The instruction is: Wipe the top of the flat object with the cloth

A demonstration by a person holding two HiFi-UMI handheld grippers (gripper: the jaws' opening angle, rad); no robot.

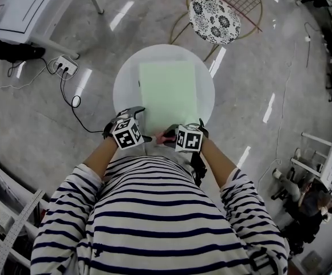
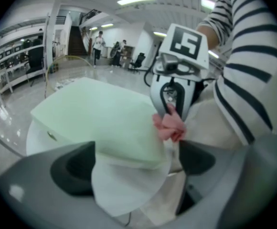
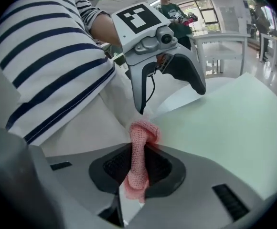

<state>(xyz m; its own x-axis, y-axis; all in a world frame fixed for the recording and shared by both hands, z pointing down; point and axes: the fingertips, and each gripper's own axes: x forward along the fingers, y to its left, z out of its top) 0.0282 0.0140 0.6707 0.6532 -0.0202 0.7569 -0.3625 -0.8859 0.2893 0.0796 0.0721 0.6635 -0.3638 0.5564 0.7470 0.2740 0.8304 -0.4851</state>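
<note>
head view shows the pale green flat object lying square on the round white bench, with both of my tools drawn in at its near edge, close to my body and pointing toward each other.

right gripper view: the right claw is clamped on the pink cloth, which sticks up from between the jaws as a narrow bunched roll. the roll sits at the near edge of the flat object, at or just over its border. i cannot tell whether it is pressed on the surface or only beside it.

left gripper view: the left claw stands wide apart. the near corner of the flat object and the bench rim lie between its jaws, but it grips nothing. it may be placed to steady the sheet, but the jaws are not bearing on it here.

as for progress, i judge the wipe hardly begun. the cloth is picked up and brought to the work, so that part is done. the green top shows no streak, damp mark or clean band that would tell me any of it has been covered, and the cloth is at the very nearest edge. so almost the full top, out to the far edge, seems left to wipe.
</note>
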